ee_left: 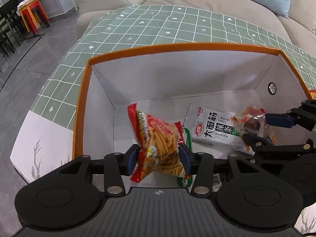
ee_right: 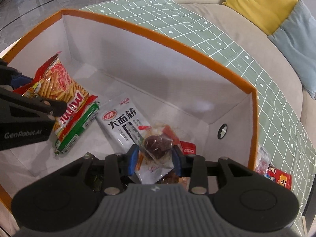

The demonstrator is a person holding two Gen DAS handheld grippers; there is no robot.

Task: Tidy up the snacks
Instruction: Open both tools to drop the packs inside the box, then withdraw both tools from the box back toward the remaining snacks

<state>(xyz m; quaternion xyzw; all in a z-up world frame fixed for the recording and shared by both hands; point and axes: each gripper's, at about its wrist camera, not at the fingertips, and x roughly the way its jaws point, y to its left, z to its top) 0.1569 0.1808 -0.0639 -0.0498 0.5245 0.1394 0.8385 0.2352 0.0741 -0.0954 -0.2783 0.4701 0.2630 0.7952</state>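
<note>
Left tool (ee_left: 159, 159): closed on a red-and-yellow crinkly plastic bag of stick-shaped crisps (ee_left: 158, 138), pinched across its lower body, held over the interior of the orange-rimmed white cardboard box (ee_left: 85, 90); bag clear of the box floor or just above it, cannot tell which.

Right tool (ee_right: 155, 156): closed on a small clear-wrapped dark brown sweet with white wrapper tail (ee_right: 157, 145), likewise inside the box, near the right wall with its round metal eyelet (ee_right: 222, 131).

Already lying on the box floor: a white flat foil pouch with large black characters (ee_right: 122, 125), between the two tools; a green-and-red wrapped sausage-shaped stick (ee_right: 79, 127) beneath and beside the crisp bag; further small red and orange packets under the right tool, too jumbled to separate.

Outside the box: small red cartoon-printed packets (ee_right: 280, 179) on the green grid-patterned cloth (ee_right: 197, 31) covering the bench; judged not yet sorted.

Handling, by judgement: crisp bag light, air-filled, slick film, contents brittle; best taken across the body with mild pressure or by a sealed end; hard squeezing likely to crush sticks. Sweet light, firm core, slippery loose wrapper; grip on the core rather than the tail, lest it slide free. Flat pouch limp, easiest by an edge.
</note>
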